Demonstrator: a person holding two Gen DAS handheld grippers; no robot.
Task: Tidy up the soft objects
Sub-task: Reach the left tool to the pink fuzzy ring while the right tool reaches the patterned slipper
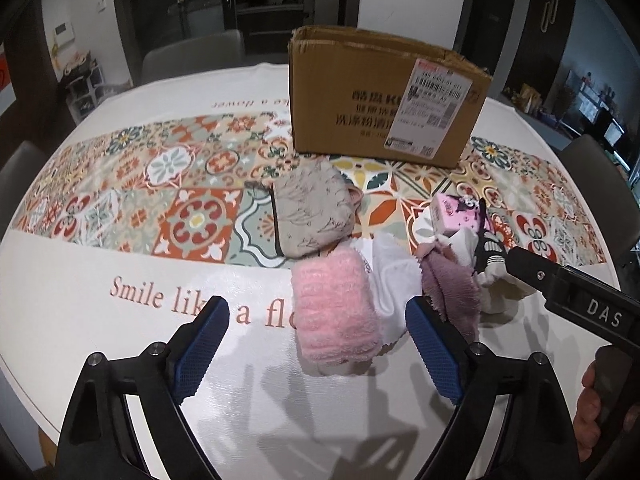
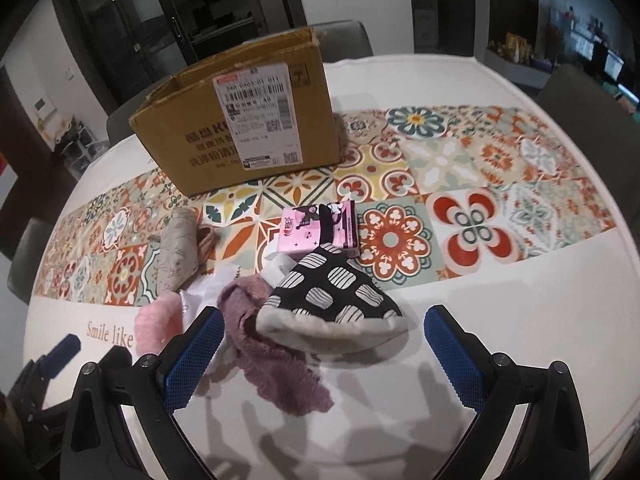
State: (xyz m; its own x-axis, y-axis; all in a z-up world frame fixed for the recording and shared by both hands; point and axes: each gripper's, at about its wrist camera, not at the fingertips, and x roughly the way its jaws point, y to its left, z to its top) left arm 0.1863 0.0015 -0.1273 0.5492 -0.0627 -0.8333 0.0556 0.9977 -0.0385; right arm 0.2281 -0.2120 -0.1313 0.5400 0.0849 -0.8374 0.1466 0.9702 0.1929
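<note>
Pink sock (image 1: 334, 304) lies just ahead of the left gripper (image 1: 316, 344), near the table's (image 1: 80, 320) front edge.
Its long axis runs straight away from the wide-open, empty jaws; the right gripper (image 2: 324, 354), also wide and empty, faces the slipper (image 2: 332, 300) beside it.

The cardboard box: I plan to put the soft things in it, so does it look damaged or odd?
The cardboard box stands upright, but its top rim is creased and slightly crumpled, with a shipping label on its front. Its inside is hidden.
</note>
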